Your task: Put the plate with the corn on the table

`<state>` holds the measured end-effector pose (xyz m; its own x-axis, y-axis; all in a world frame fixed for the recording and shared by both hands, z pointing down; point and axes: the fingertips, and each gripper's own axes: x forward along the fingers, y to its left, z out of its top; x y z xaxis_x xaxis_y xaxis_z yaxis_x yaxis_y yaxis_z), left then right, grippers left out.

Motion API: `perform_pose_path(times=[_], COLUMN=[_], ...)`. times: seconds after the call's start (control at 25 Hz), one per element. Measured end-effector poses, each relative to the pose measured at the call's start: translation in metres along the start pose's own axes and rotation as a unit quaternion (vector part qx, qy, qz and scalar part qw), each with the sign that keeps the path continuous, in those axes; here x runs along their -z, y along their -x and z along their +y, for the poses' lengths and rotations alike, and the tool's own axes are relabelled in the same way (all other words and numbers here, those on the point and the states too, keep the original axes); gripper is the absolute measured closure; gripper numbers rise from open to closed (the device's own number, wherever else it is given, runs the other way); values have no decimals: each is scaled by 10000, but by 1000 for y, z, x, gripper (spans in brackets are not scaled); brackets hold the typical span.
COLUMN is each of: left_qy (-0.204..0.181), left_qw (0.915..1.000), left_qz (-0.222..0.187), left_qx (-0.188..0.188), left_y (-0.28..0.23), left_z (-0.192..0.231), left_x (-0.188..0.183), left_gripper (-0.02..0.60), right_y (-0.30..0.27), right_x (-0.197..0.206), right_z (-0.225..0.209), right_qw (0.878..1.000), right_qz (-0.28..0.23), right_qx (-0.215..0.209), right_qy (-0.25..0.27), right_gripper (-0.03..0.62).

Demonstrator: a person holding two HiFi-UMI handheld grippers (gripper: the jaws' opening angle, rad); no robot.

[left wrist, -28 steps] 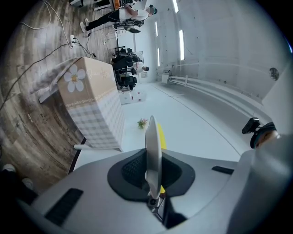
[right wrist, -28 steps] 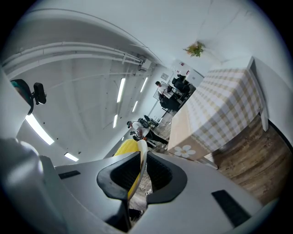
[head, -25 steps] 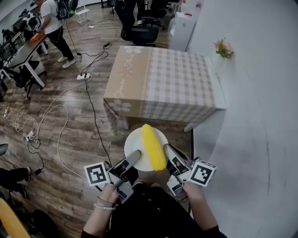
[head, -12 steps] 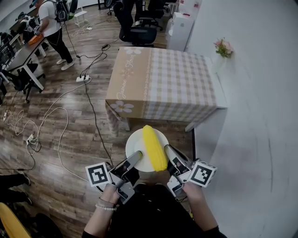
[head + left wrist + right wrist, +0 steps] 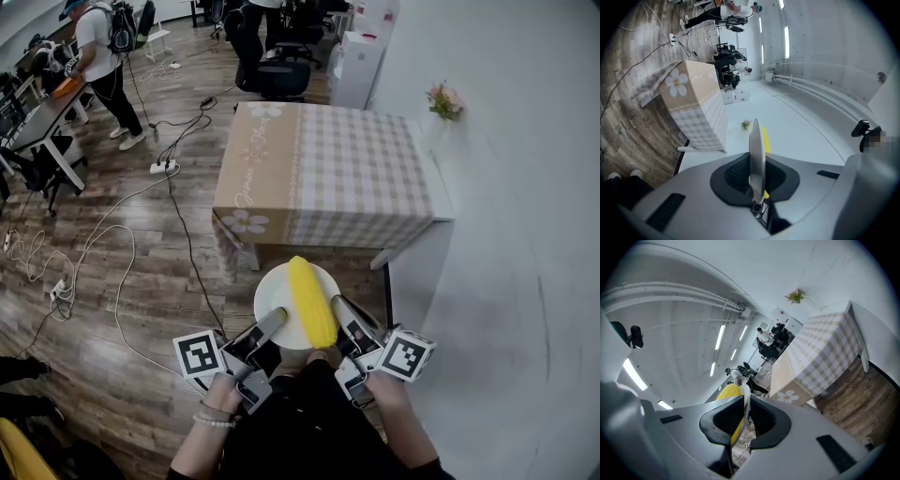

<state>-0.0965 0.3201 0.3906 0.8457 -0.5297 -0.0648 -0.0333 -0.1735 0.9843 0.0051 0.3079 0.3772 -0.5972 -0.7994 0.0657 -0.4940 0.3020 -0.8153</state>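
A white plate [image 5: 275, 291] carries a yellow corn cob [image 5: 311, 302] lying along it. I hold it in the air above the wooden floor, short of the checked-cloth table [image 5: 366, 173]. My left gripper [image 5: 269, 324] is shut on the plate's near-left rim, and my right gripper [image 5: 337, 313] is shut on its near-right rim. In the left gripper view the plate [image 5: 756, 154] stands edge-on between the pads with corn [image 5: 766, 138] behind it. The right gripper view shows the plate's rim [image 5: 746, 397] pinched, with corn [image 5: 729, 392] beside it.
A white wall [image 5: 506, 234] runs along the right, with a small flower pot [image 5: 444, 101] on the white ledge by the table. Cables [image 5: 183, 220] trail over the floor at left. Office chairs [image 5: 277, 70] and a person [image 5: 103, 47] stand beyond the table.
The plate and both grippers have edged slightly forward toward the table. Both grips are unchanged.
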Motion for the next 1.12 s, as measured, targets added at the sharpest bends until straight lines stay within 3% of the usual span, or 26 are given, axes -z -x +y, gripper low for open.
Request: perform_pose_path(times=[0.64,1.12], left_qy=[-45,-27], left_qw=[10000,9997], left_qz=[-12,-255], left_qx=[-14,-31], left_y=[-24,-72], left_z=[3,6], left_x=[-17,-51], left_gripper=[549,549], right_y=[-15,-49], right_x=[-22,-68], right_z=[-13,-36], right_qw=[10000,9996], right_qz=[45,210], right_qx=[-48,-176], right_qy=[1,-16], right_gripper=[523,525])
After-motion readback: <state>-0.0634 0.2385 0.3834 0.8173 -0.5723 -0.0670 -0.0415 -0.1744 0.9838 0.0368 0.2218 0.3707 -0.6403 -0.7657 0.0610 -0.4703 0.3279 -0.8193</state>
